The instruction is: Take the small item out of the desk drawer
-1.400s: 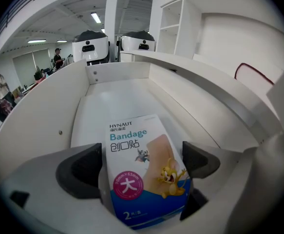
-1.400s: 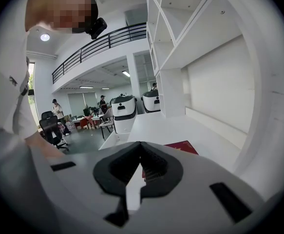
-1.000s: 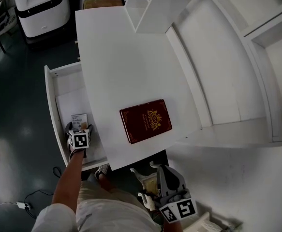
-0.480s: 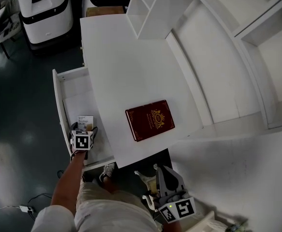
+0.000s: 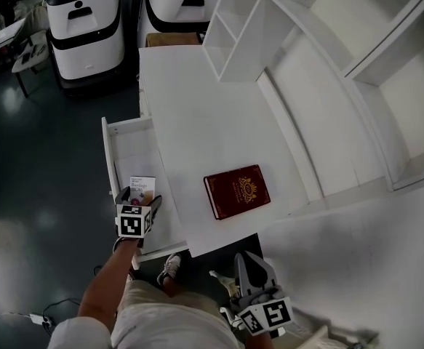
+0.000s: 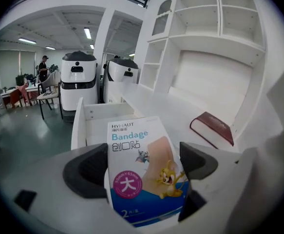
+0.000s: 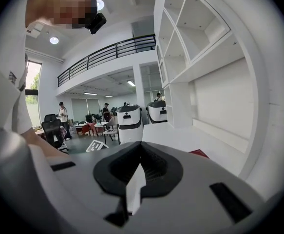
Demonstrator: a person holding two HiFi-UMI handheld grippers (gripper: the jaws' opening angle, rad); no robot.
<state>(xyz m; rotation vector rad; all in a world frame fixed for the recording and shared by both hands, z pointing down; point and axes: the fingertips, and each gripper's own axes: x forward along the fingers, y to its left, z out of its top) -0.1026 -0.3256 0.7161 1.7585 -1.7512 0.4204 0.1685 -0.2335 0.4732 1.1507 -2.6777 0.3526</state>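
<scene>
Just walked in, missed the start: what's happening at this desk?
A person holds a gripper in each hand. The left gripper is shut on a bandage packet at the open drawer. The right gripper, shut and empty, hangs in front of the desk. A red book lies on it.

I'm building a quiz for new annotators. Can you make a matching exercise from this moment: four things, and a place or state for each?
Things: 1 bandage packet; 2 red book; 3 drawer; 4 right gripper.
States: A lying on the desk; B pulled open; C shut, empty; D held in the left gripper.
Pairs: 1-D, 2-A, 3-B, 4-C.
</scene>
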